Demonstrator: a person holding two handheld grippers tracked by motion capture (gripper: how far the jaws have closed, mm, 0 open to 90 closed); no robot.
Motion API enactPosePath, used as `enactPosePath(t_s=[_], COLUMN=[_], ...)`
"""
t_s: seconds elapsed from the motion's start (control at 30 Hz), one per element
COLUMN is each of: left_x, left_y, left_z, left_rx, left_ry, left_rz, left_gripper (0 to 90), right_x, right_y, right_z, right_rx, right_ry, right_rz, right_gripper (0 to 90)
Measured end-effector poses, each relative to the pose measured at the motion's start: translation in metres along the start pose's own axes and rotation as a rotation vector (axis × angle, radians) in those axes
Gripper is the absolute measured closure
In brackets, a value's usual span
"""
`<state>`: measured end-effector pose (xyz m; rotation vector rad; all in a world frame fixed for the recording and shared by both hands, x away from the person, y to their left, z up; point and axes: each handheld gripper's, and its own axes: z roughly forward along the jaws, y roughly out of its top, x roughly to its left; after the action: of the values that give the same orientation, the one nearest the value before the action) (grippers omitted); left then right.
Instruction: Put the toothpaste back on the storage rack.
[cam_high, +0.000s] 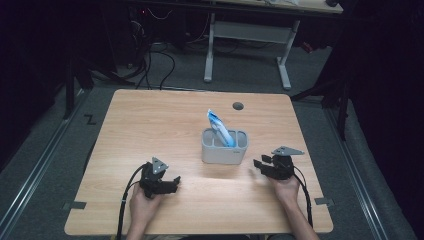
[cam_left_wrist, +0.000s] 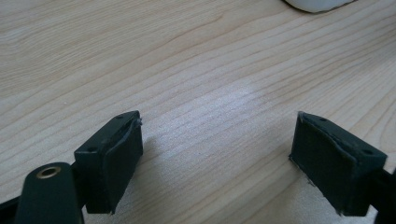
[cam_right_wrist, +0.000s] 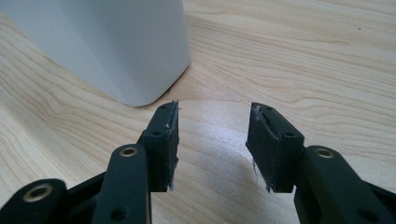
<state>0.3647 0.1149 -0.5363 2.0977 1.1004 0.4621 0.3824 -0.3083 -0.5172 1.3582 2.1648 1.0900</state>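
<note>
A light wooden table (cam_high: 150, 130) stands on grey carpet in a dim room, its grain running in long pale bands. A round cable hole (cam_high: 238, 106) sits near its far edge. Behind it, a white-legged desk (cam_high: 245, 35) crosses the back of the room, with dark cables tangled on the floor to its left.

The landmark is a small grey holder (cam_high: 224, 146), set a little right of the table's middle. It is a low rectangular tub with rounded corners, divided into compartments along its top. A blue-and-white tube (cam_high: 220, 128) stands in it, lower end down in the holder, apparently in the middle compartment, though the dividers are hard to make out. Its long axis runs nearly upright and tilts: the top leans up and away to the left, past the holder's far rim.

The left gripper (cam_high: 172, 184) rests low over the table, near and to the left of the holder, held in a hand (cam_high: 143, 205). In the left gripper view its jaws stand wide apart over bare wood, nothing between them.

The right gripper (cam_high: 258, 165) sits just to the right of the holder, pointing towards it. In the right gripper view its jaws are apart too, with bare wood between them, and the holder's pale wall (cam_right_wrist: 116, 51) rises just beyond the left jaw.
</note>
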Motion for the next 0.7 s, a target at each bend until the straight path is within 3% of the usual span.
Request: enactPosePath(t_s=[0.7], left_x=[0.000], left_y=[0.000], left_z=[0.000], left_rx=[-0.001], left_ry=[0.000], left_rz=[0.000], left_gripper=[16.9], right_x=[0.007], right_y=[-0.004], right_z=[0.012], right_rx=[0.038], right_ry=[-0.027], right_rz=[-0.044], right_gripper=[51.3])
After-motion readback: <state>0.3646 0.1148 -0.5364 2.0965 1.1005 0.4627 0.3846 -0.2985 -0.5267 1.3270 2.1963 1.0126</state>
